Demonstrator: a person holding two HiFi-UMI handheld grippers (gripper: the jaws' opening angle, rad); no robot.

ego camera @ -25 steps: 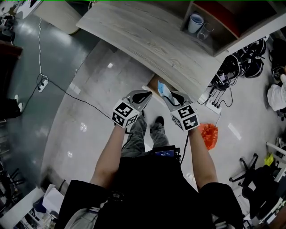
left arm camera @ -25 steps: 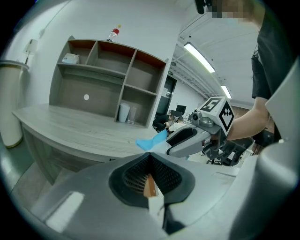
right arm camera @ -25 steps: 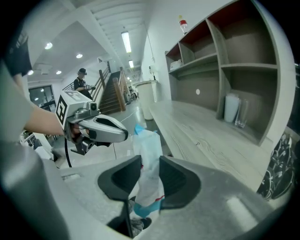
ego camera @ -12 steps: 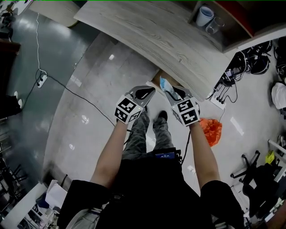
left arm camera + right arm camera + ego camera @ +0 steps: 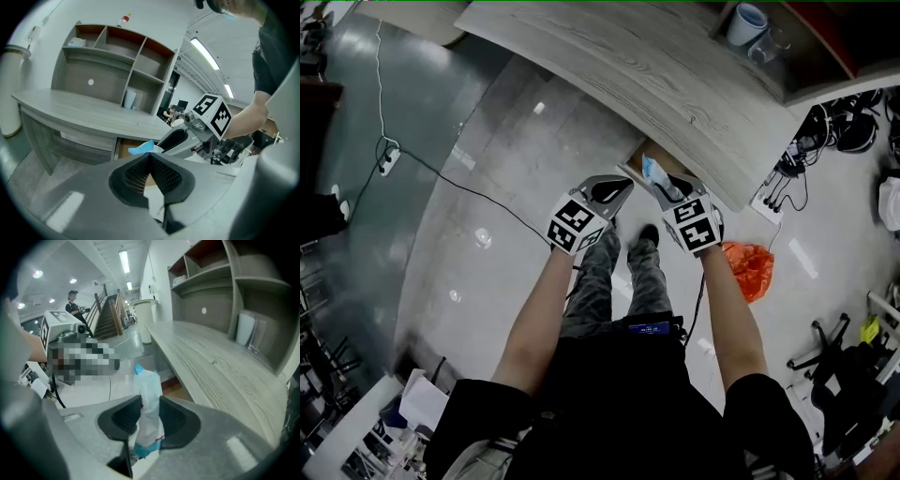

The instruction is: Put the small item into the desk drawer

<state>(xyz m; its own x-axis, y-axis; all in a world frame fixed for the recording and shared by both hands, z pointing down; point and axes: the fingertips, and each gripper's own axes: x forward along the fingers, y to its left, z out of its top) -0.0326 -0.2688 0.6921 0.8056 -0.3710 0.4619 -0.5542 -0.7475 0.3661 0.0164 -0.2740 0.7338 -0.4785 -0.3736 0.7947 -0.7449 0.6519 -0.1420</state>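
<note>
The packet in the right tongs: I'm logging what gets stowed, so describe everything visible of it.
The packet is a small, soft, crinkled pouch, white with light-blue ends and a thin red line low down. It stands upright, pinched at its middle by the right tongs, in the air near the desk drawer.

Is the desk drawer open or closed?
Open. The drawer sticks out from under the desk and its brown inside shows. The packet is not in it; the right tongs hold it.
</note>
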